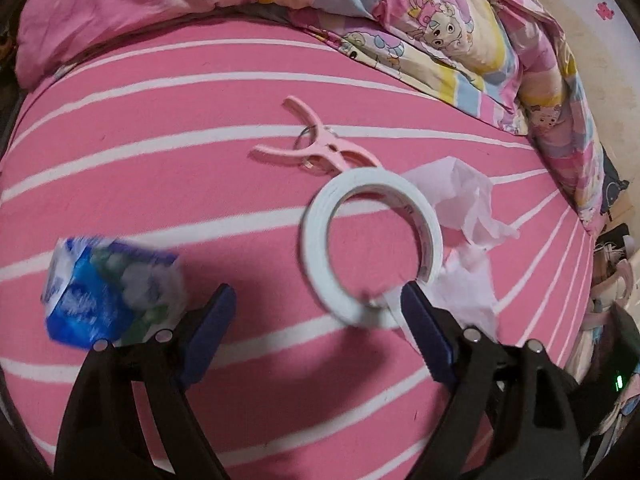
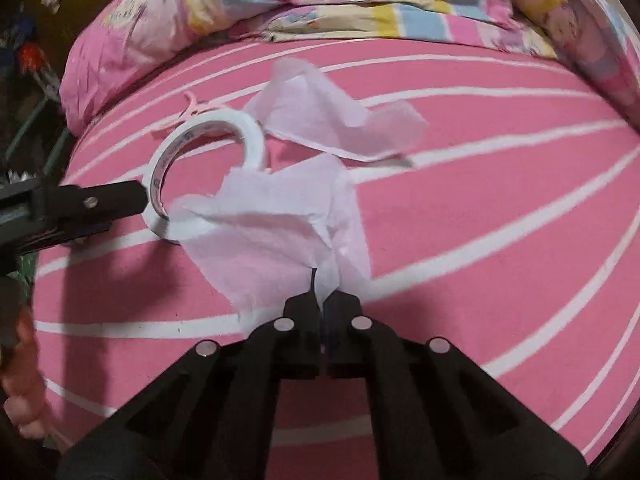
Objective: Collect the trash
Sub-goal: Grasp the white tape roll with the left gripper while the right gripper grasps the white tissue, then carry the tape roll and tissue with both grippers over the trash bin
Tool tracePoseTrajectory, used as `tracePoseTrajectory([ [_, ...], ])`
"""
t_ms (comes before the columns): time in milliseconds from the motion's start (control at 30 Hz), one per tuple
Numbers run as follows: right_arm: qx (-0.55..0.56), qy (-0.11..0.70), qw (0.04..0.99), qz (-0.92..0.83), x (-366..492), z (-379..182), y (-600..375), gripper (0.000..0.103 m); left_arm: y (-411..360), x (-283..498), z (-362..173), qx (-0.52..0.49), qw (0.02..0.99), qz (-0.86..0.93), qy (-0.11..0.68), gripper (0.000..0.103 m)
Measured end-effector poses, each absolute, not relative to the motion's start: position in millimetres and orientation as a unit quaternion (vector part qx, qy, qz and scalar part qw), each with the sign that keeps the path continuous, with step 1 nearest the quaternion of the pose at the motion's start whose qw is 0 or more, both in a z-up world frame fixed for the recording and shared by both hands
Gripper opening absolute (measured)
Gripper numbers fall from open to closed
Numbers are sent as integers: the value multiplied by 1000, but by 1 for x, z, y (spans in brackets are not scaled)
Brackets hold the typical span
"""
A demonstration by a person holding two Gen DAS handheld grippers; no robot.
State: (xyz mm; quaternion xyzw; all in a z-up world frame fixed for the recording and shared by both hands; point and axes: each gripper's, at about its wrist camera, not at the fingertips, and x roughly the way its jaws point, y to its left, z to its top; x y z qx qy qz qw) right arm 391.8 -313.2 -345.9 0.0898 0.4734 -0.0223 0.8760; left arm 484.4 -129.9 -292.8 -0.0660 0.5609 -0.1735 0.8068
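On a pink bed with white stripes lie a white tape roll [image 1: 370, 248], a pink clothes peg [image 1: 316, 148], two white tissues and a blue and white wrapper [image 1: 108, 292]. My left gripper [image 1: 318, 300] is open, its right finger beside the tape roll's near edge and its left finger beside the wrapper. My right gripper [image 2: 322, 300] is shut on the near white tissue [image 2: 272, 232]. A second tissue [image 2: 328, 116] lies farther back. The tape roll [image 2: 204, 172] and the left gripper's finger [image 2: 100, 204] show at the left of the right wrist view.
A pink pillow [image 1: 120, 12] and a cartoon-print quilt [image 1: 460, 40] lie bunched along the far side of the bed. The bed's right edge drops to a cluttered floor [image 1: 612, 264]. A hand [image 2: 24, 384] shows at lower left.
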Motion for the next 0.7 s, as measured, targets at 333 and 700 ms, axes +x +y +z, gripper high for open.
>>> tracePoseTrajectory([
  [333, 133, 430, 893, -18, 340, -316, -331, 1, -153, 491, -302, 15, 815, -136, 563, 16],
  [700, 152, 408, 900, -12, 287, -285, -338, 1, -140, 422, -264, -38, 813, -187, 550, 15],
])
